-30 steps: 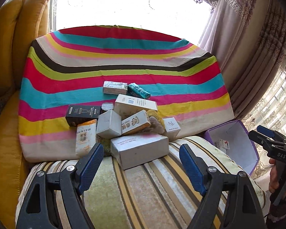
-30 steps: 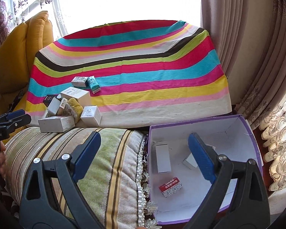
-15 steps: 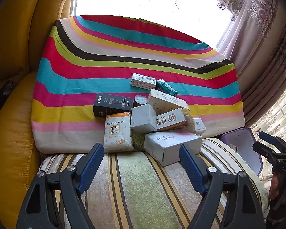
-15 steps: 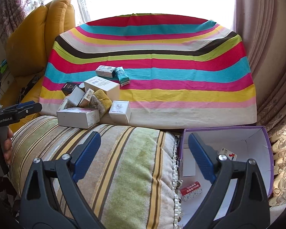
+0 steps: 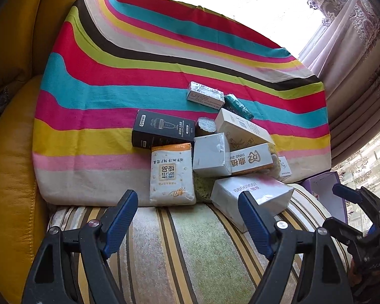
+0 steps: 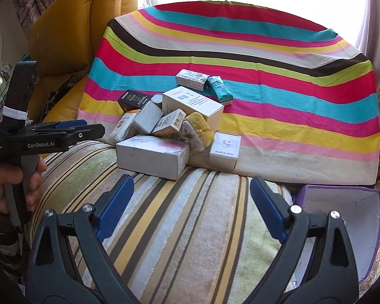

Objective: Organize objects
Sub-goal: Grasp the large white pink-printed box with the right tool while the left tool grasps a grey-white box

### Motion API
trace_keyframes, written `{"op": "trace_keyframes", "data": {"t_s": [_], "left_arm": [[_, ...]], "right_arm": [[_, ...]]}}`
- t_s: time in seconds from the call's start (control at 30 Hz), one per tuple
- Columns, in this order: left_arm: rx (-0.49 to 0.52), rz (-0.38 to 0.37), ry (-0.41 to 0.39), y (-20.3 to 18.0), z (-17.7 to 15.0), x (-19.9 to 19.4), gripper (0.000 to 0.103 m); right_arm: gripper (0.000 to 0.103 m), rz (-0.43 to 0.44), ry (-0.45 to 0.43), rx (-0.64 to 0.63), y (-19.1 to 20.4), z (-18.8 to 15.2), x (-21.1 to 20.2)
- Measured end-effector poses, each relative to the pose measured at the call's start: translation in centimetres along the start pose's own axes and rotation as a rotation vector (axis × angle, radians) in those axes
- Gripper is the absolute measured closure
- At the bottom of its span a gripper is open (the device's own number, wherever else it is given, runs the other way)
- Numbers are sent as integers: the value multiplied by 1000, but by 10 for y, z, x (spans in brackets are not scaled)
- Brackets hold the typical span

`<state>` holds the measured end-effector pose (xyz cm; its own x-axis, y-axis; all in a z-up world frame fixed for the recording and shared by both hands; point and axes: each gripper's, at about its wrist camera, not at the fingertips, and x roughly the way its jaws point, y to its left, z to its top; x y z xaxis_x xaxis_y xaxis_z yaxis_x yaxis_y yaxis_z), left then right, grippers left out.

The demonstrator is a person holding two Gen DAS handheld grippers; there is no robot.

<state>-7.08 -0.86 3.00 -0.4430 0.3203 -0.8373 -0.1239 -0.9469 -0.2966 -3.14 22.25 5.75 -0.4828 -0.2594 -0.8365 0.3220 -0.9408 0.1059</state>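
Striped cloth (image 5: 114, 96) on yellow sofa (image 5: 10, 177), box pile on it, both grippers empty over striped cushion (image 5: 190, 253).
Left gripper (image 5: 187, 217) jaws released, nothing between them; since a second ago its view has slid left, so the pile now sits ahead and right of centre: white sachet (image 5: 171, 174), black box (image 5: 162, 133), grey box (image 5: 211, 154), big white box (image 5: 250, 197) on the cushion edge. Right gripper (image 6: 192, 205) jaws spread, empty; a second ago it framed the purple bin (image 6: 342, 217) and the boxes inside, now the bin is pushed to the right edge, contents mostly out of view, and the big white box (image 6: 152, 155), small white box (image 6: 225, 149) and yellow sponge (image 6: 200, 129) are near centre. Left hand (image 6: 10, 185) shows at left.
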Motion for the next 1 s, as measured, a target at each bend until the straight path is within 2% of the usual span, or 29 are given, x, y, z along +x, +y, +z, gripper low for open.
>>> {"op": "trace_keyframes", "data": {"t_s": [0.2,0.3,0.4,0.53,0.67,0.77,0.93,1.0], "left_arm": [[-2,-31,16,10,10,7,21],[-49,-75,38,22,15,15,21],[-69,-82,54,30,19,21,21],[-71,-181,63,24,28,25,21],[-112,-286,119,22,40,41,22],[-138,-328,148,22,49,50,26],[-132,-338,170,15,59,61,30],[-101,-305,160,11,66,63,30]], "right_arm": [[9,31,64,-6,29,11,27],[8,29,91,-22,39,16,40],[7,21,112,-26,45,22,49],[6,8,135,-25,52,28,60],[5,-3,152,-29,59,33,70],[5,-15,163,-19,59,36,76],[4,-24,164,-25,64,38,80],[4,-26,168,-25,65,40,84]]}}
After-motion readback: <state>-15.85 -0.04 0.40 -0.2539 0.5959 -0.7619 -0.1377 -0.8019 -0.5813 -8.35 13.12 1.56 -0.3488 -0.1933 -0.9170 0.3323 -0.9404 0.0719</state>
